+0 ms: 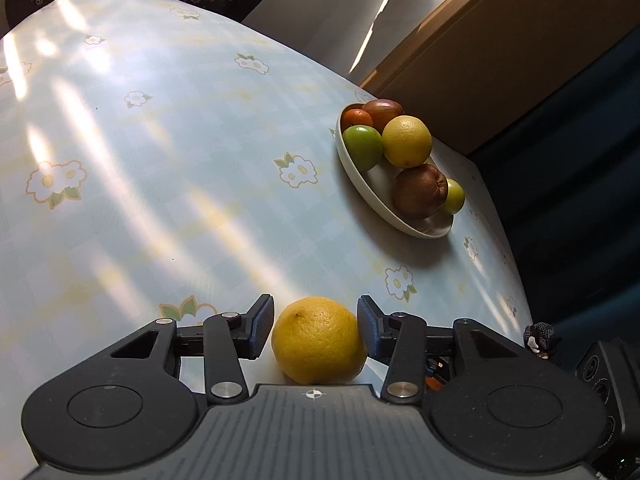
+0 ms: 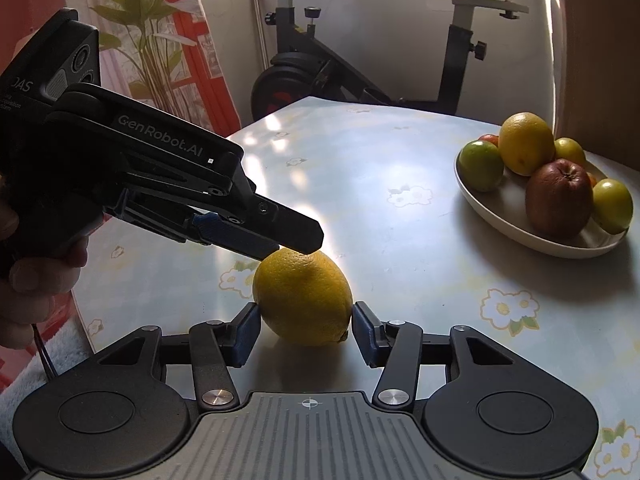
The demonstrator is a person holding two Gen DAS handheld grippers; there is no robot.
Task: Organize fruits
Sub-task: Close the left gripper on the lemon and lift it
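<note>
- Lemon (image 2: 303,297) rests on the counter (image 1: 160,200), near its front edge.
- Right gripper (image 2: 304,326) fingers (image 2: 246,334) bracket the lemon, both pads touching its sides: grasping.
- Left gripper (image 1: 316,328) fingers (image 1: 262,330): right pad touches the lemon, left pad just clear; released.
- Bowl (image 2: 520,232) with 7 fruits sits by the counter's far right edge.

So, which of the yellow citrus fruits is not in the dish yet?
The yellow fruit lying on the tablecloth, between the fingers of both grippers. The other large yellow fruit sits in the white dish, piled among green and brown fruits.
</note>
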